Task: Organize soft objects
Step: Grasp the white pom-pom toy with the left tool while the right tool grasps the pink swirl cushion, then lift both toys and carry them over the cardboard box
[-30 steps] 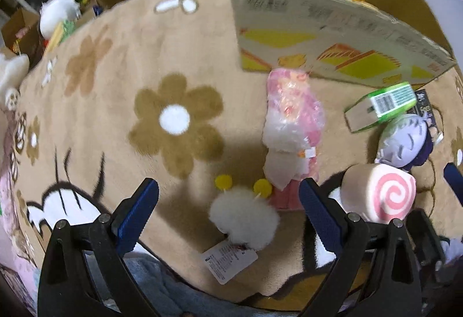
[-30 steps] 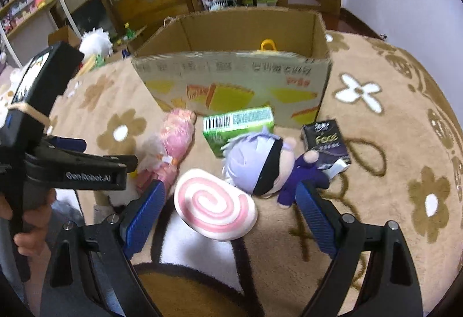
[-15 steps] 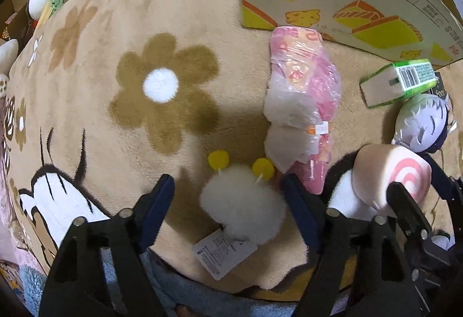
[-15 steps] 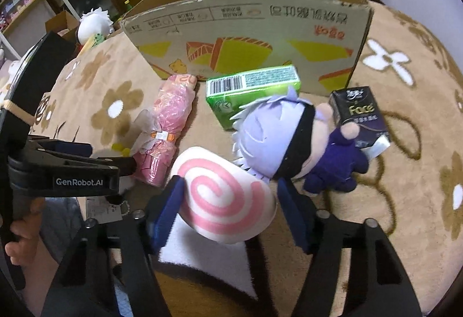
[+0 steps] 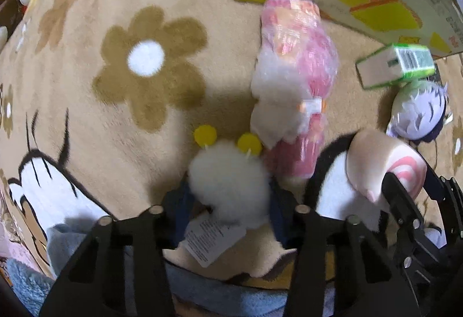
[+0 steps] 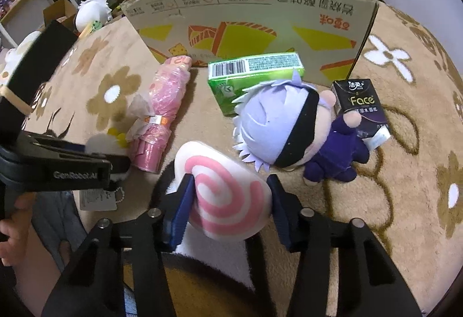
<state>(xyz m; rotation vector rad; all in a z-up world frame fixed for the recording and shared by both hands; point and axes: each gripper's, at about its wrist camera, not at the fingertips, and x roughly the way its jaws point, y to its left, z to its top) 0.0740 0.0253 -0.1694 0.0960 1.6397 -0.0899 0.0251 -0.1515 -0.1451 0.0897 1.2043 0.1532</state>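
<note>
Our left gripper [image 5: 228, 195] pinches the white pompom plush [image 5: 228, 181] at six o'clock; our right gripper [image 6: 228, 201] seems to squeeze the swirl cushion [image 6: 225, 189], likewise six o'clock. Both are light and squashy, so we grip mid-body.

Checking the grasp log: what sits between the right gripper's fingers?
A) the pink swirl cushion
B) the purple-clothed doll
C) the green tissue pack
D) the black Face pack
A: the right gripper has its blue pads pressed on both sides of the pink swirl cushion.
</note>
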